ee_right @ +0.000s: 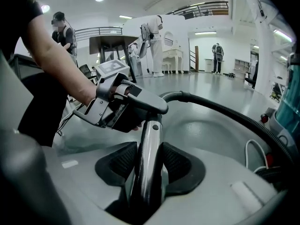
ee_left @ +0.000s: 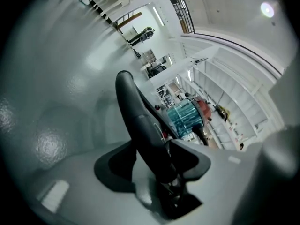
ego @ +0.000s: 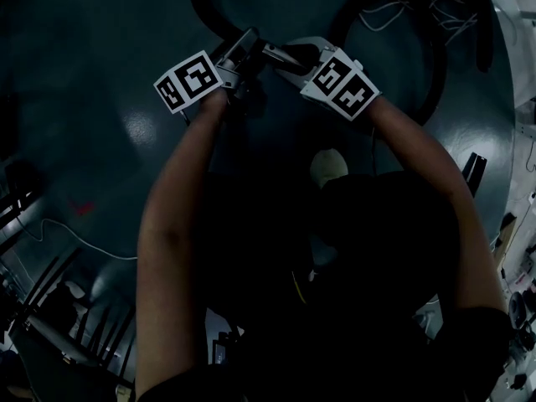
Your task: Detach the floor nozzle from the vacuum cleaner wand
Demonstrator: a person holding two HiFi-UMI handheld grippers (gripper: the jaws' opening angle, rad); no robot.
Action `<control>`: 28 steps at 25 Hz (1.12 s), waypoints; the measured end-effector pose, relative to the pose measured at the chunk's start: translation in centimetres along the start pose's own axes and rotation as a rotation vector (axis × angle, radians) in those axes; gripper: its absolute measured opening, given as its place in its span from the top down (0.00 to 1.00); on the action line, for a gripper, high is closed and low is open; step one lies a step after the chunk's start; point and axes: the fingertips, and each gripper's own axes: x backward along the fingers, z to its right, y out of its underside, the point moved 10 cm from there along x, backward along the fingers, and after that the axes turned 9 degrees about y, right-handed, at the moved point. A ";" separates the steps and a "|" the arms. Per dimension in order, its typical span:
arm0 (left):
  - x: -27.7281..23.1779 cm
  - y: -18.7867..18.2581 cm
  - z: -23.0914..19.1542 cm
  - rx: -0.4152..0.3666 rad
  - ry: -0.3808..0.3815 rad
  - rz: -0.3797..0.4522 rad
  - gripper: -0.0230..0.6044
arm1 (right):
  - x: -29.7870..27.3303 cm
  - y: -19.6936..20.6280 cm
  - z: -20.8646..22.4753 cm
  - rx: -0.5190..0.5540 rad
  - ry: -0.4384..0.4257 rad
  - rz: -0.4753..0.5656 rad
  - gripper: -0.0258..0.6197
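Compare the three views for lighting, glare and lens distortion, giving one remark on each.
Head view: underexposed, almost black; only the marker cubes and one glare patch on the floor read clearly. Left gripper view: bright, fisheye-bent and tilted, with floor glare and black corners. Right gripper view: evenly lit, curved by the lens, the wand sharp, the near edges soft.

Between the right gripper's [ee_right: 149,167] black ribbed pads [ee_right: 117,163] the tube [ee_right: 150,139] gleams silver. The handle [ee_left: 136,116] in the left gripper [ee_left: 157,167] is matt black; beyond it the canister [ee_left: 183,117] is clear teal with a red end. Both marker cubes [ego: 188,80] wear black-and-white squares.
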 end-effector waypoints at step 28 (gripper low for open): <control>0.1 -1.7 0.1 0.128 -0.091 -0.099 0.65 | -0.8 -1.2 -0.7 0.005 0.065 -0.063 0.70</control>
